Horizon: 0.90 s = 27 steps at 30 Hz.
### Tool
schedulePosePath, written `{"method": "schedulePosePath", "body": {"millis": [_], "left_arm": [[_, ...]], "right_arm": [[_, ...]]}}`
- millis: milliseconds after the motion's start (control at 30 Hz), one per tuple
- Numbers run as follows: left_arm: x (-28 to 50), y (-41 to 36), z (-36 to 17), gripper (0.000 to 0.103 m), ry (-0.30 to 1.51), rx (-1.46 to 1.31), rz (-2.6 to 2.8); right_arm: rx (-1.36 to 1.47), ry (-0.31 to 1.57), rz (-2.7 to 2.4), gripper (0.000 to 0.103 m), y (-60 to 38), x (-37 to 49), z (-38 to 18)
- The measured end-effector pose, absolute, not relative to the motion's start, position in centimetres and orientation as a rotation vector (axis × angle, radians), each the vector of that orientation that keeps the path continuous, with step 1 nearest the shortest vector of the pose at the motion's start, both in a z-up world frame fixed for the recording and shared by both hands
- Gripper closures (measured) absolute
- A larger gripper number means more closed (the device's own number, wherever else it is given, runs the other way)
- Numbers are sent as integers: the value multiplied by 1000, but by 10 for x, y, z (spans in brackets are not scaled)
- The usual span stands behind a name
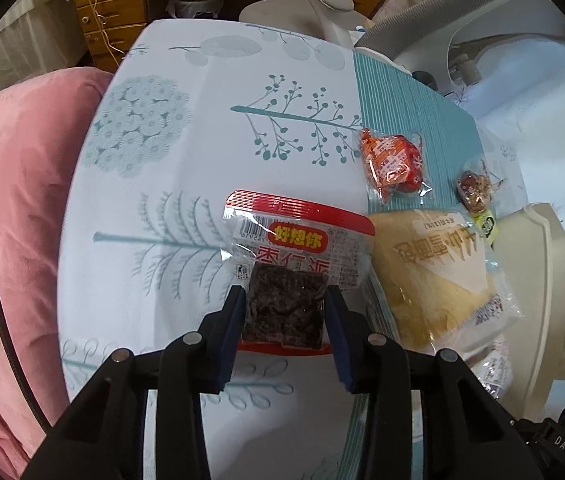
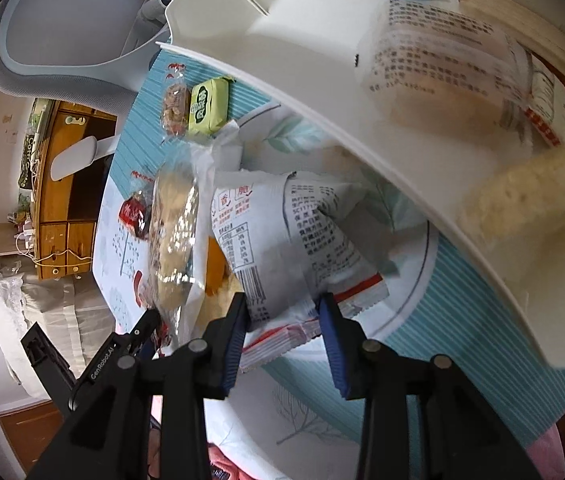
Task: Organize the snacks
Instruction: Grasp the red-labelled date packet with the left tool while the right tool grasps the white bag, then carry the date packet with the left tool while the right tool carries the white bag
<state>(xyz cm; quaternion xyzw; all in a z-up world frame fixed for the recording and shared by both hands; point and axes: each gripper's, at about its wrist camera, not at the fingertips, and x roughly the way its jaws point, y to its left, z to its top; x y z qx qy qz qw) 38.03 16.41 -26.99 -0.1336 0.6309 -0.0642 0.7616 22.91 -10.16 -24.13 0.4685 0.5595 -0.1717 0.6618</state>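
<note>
The left tongs (image 1: 286,300) are clamping a clear, red-edged plastic packet of dark dried fruit (image 1: 298,264), which is lying flat on the leaf-printed tabletop (image 1: 162,160), its long axis running away from the camera. The right tongs (image 2: 284,308) are pinching a white, red-striped crinkled snack bag (image 2: 290,240) beside the white plastic tray (image 2: 322,120), its long axis slanting away toward upper left.
</note>
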Motion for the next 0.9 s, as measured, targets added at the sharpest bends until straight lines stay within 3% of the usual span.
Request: {"method": "schedulePosePath", "body": {"millis": [333, 900], "left_arm": [[328, 179, -231, 65, 1354, -309, -166], [210, 187, -178, 65, 1305, -337, -262]], "right_arm": [[1062, 1261, -321, 68, -84, 202, -214], [739, 1203, -131, 69, -57, 135, -168]]}}
